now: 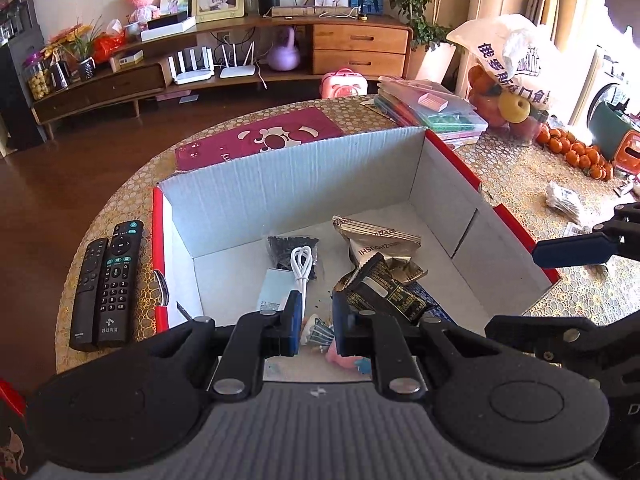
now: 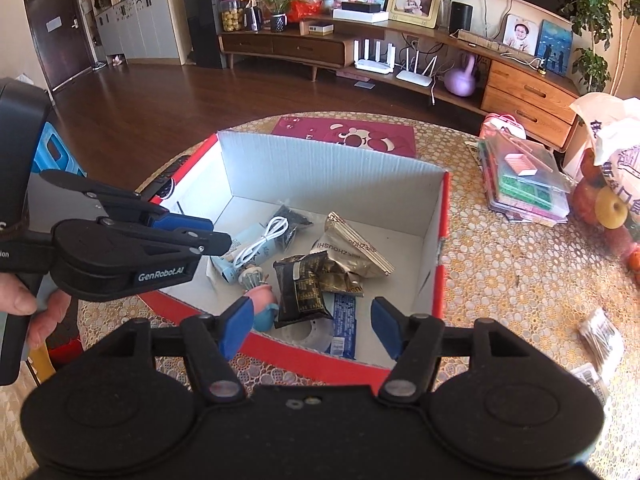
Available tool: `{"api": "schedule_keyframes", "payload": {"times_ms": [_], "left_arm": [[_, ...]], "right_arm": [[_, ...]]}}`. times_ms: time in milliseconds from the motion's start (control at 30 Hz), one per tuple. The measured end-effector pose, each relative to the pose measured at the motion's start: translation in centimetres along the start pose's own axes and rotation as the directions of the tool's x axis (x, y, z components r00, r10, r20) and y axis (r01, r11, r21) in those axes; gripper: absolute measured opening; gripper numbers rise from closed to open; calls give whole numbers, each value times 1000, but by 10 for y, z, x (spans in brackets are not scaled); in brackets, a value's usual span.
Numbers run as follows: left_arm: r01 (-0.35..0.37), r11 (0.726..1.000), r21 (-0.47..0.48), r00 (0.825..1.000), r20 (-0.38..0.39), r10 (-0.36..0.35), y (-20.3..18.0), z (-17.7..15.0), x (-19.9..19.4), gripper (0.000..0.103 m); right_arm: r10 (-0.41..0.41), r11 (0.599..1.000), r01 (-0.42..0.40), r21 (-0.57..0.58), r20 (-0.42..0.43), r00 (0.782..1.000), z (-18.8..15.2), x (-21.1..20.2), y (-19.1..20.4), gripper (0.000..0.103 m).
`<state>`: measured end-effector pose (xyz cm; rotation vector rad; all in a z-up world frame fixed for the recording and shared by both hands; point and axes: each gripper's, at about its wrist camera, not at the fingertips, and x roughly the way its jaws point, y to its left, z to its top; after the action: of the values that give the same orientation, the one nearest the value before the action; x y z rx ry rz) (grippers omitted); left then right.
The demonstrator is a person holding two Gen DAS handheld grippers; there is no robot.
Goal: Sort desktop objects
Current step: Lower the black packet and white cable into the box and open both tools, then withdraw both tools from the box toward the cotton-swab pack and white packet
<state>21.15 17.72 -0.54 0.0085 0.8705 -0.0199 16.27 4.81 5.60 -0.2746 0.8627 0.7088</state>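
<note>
Box (image 2: 336,168) holds two snack packets (image 2: 304,288), one white cable (image 2: 260,244).

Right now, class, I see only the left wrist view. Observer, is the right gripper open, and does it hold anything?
Observer: The right gripper is wide open and empty, over the box by its near edge.
Operator: What lies below it?
Observer: A blue wrapper, flat on the box floor next to the black packet.
Operator: What holds the left gripper?
Observer: A hand grips its handle, left of the box.
</note>
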Motion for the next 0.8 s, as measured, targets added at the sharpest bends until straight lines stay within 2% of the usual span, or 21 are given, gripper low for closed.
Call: {"api": "schedule_keyframes", "payload": {"times_ms": [300, 400, 500, 567, 633, 700, 800], "left_arm": [[7, 1000, -25, 1000, 25, -6, -11, -9, -23, 14], [6, 1000, -30, 999, 33, -5, -16, -13, -27, 20], [-5, 1000, -29, 999, 36, 6, -21, -16, -29, 34], [-12, 1000, -28, 999, 49, 13, -24, -18, -32, 56], [-18, 999, -34, 998, 64, 20, -27, -19, -36, 65], [-12, 999, -35, 997, 75, 14, -30, -21, -41, 65], [-2, 999, -34, 996, 90, 5, -38, -24, -47, 77]], "right_arm": [[4, 1000, -5, 27, 43, 999, -20, -35, -7, 71], [7, 999, -10, 40, 54, 998, -30, -44, -9, 71], [3, 999, -6, 46, 60, 998, -41, -52, -11, 72], [-8, 999, 5, 44, 64, 998, -47, -58, -13, 74], [-10, 999, 7, 47, 74, 997, -53, -66, -17, 74], [-13, 998, 8, 57, 85, 996, -57, -73, -21, 76], [-15, 997, 7, 80, 106, 994, -64, -84, -31, 84]]}}
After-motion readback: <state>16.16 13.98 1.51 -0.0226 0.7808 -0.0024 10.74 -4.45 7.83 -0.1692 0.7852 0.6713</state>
